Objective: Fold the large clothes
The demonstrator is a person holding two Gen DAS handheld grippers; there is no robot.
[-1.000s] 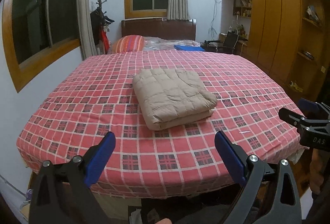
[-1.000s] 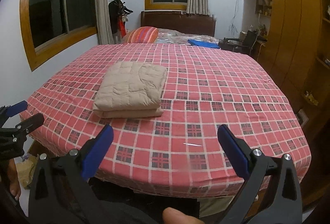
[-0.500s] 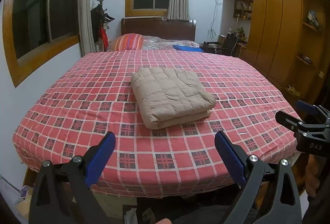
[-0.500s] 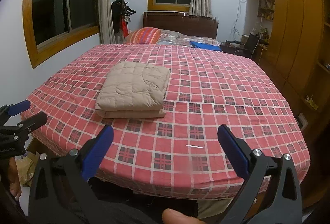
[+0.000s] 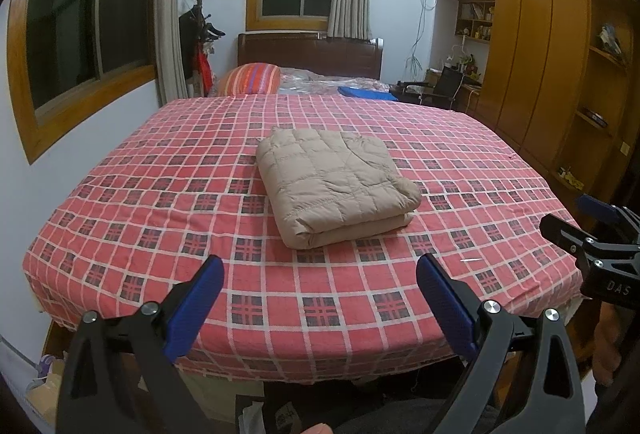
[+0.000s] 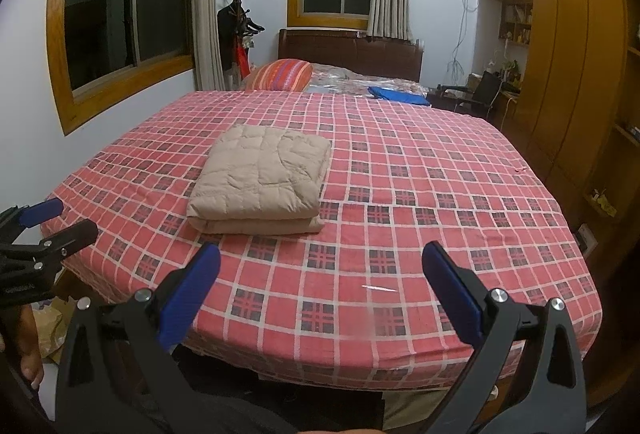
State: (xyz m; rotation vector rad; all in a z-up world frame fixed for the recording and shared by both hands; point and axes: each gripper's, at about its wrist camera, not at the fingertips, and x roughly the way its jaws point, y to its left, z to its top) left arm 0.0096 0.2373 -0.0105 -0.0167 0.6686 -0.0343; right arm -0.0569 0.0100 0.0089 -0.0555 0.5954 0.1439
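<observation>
On checked bedspread (image 5: 168, 194) | puffy quilted beige garment (image 5: 336, 182), folded rectangle | both hand-held grippers (image 5: 320, 274) (image 6: 322, 266) released

The right gripper (image 5: 576, 222) is cut off at the left view's three-o'clock edge. At one o'clock, the shelf items (image 5: 478, 28) are too small to identify.

Only thing I can actually read is "DAS" in pale letters on the black body of the right tongs (image 5: 578, 220), where they poke in at the right edge of the left wrist view. In the right wrist view the left tongs (image 6: 60, 220) have a line of small print on the black body too, but it's too tiny and blurry to make out.
</observation>
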